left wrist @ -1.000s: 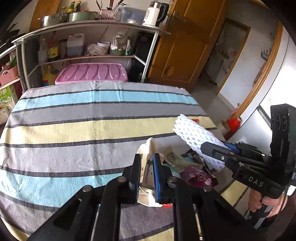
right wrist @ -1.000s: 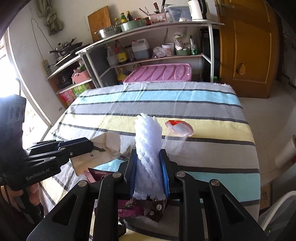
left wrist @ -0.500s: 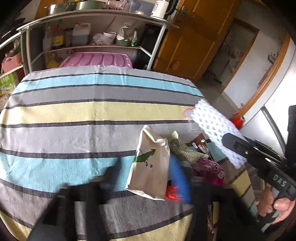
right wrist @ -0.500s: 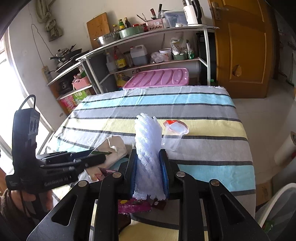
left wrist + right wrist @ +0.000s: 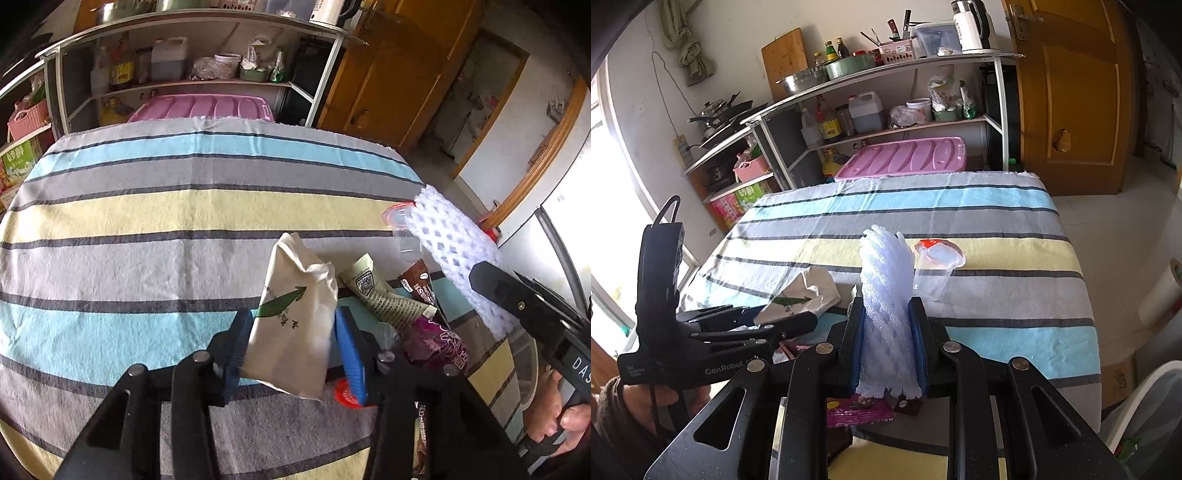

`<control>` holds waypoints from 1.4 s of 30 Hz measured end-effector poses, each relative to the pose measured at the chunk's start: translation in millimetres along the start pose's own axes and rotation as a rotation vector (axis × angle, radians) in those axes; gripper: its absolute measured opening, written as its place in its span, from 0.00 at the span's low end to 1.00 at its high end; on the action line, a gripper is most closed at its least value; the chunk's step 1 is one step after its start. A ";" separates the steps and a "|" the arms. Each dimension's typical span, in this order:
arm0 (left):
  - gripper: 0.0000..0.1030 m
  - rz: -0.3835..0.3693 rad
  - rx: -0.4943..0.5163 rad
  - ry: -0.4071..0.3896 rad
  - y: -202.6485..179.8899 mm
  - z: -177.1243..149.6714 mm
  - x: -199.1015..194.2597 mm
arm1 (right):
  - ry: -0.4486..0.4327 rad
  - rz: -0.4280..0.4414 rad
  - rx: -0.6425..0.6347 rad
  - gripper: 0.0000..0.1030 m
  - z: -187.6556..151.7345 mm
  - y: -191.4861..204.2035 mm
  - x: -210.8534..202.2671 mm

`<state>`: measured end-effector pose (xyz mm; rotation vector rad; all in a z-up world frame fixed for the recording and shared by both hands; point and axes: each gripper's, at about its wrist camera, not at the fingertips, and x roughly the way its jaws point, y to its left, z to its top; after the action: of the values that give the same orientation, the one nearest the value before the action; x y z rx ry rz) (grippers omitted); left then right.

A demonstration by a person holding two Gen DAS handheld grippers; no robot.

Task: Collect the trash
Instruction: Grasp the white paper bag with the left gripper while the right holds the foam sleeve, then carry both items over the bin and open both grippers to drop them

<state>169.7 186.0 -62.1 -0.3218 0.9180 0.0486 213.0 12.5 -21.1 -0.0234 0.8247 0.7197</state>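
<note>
My left gripper [image 5: 291,325] is shut on a beige paper bag [image 5: 295,317] with a green arrow print, lifted above the striped table; it also shows in the right wrist view [image 5: 801,291]. My right gripper [image 5: 886,317] is shut on a white foam fruit net [image 5: 884,295], which also shows in the left wrist view [image 5: 454,254]. Below lie a purple wrapper [image 5: 439,343], a green-grey wrapper [image 5: 384,295], a brown wrapper [image 5: 419,282] and a red lid [image 5: 345,395]. A clear plastic cup [image 5: 936,266] with a red rim lies on its side on the yellow stripe.
The striped tablecloth [image 5: 147,221] covers the table. A pink lid [image 5: 905,158] and metal shelves [image 5: 886,92] with bottles stand behind the far edge. A white bin [image 5: 1145,413] stands at the lower right beside the table. A wooden door [image 5: 1075,92] is at the right.
My left gripper has lifted the paper bag off the trash pile and risen. My right gripper has also risen with the foam net still held.
</note>
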 end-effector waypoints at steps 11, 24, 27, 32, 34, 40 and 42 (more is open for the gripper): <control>0.42 0.011 0.044 -0.070 -14.9 2.1 -27.2 | -0.028 -0.008 0.018 0.23 -1.8 -8.2 -13.0; 0.42 -0.058 0.153 -0.144 -79.7 3.1 -66.1 | -0.133 -0.063 0.078 0.23 -16.0 -34.7 -79.1; 0.42 -0.084 0.190 -0.150 -100.8 1.2 -68.3 | -0.160 -0.093 0.105 0.23 -24.6 -48.0 -99.5; 0.42 -0.111 0.272 -0.150 -139.7 -6.9 -66.4 | -0.193 -0.163 0.145 0.23 -39.8 -70.3 -133.1; 0.42 -0.099 0.306 -0.162 -154.3 -10.4 -66.6 | -0.206 -0.187 0.163 0.23 -45.5 -79.3 -145.3; 0.42 -0.160 0.373 -0.149 -198.6 -18.8 -60.3 | -0.232 -0.259 0.212 0.23 -65.6 -106.7 -177.0; 0.42 -0.177 0.403 -0.153 -213.9 -22.6 -59.1 | -0.236 -0.279 0.236 0.23 -74.2 -118.5 -187.0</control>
<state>154.2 -18.5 25.7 -0.0222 0.7244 -0.2688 148.4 -207.2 24.6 0.1535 0.6583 0.3516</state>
